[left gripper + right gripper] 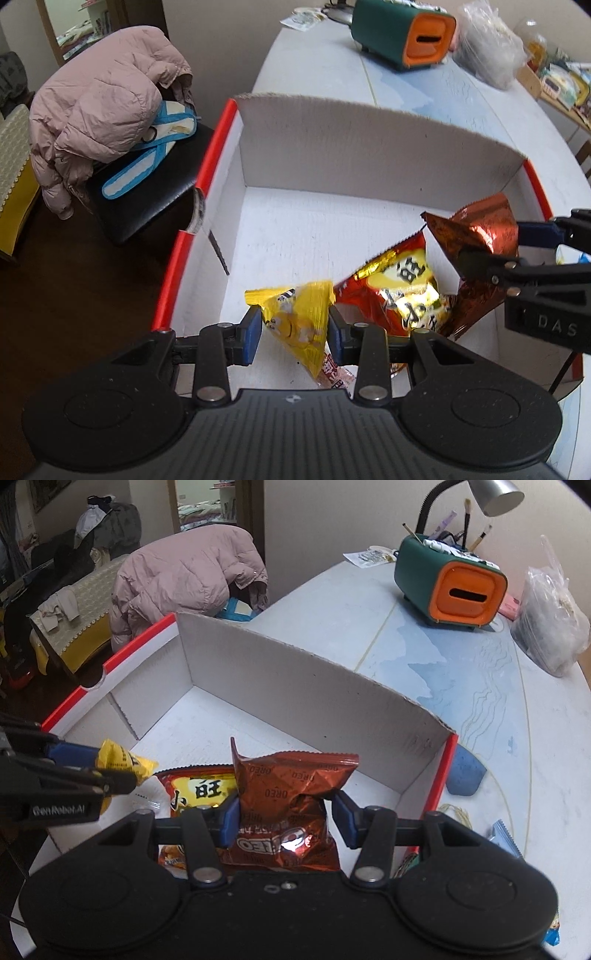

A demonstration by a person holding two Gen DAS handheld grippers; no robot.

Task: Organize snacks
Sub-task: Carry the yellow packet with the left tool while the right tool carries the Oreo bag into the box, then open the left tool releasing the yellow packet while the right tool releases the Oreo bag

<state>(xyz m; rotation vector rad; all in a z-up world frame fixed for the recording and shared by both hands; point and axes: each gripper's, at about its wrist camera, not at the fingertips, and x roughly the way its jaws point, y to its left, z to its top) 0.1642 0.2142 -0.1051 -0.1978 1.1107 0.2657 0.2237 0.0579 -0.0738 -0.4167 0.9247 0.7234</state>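
Observation:
A white cardboard box [314,147] with red edges stands on the table; it also shows in the right wrist view [295,686]. My left gripper [293,330] is shut on a yellow snack packet [299,317] above the box's near side. My right gripper [286,818] is shut on a brown Oreo packet [291,794]; the same packet shows in the left wrist view [476,236]. A red and gold snack bag [395,288] lies in the box between them, also visible in the right wrist view [199,794].
A green and orange tissue holder [450,587] and a clear plastic bag [550,627] stand on the far table. A blue packet [506,838] lies right of the box. A chair with a pink jacket [99,110] stands left of the table.

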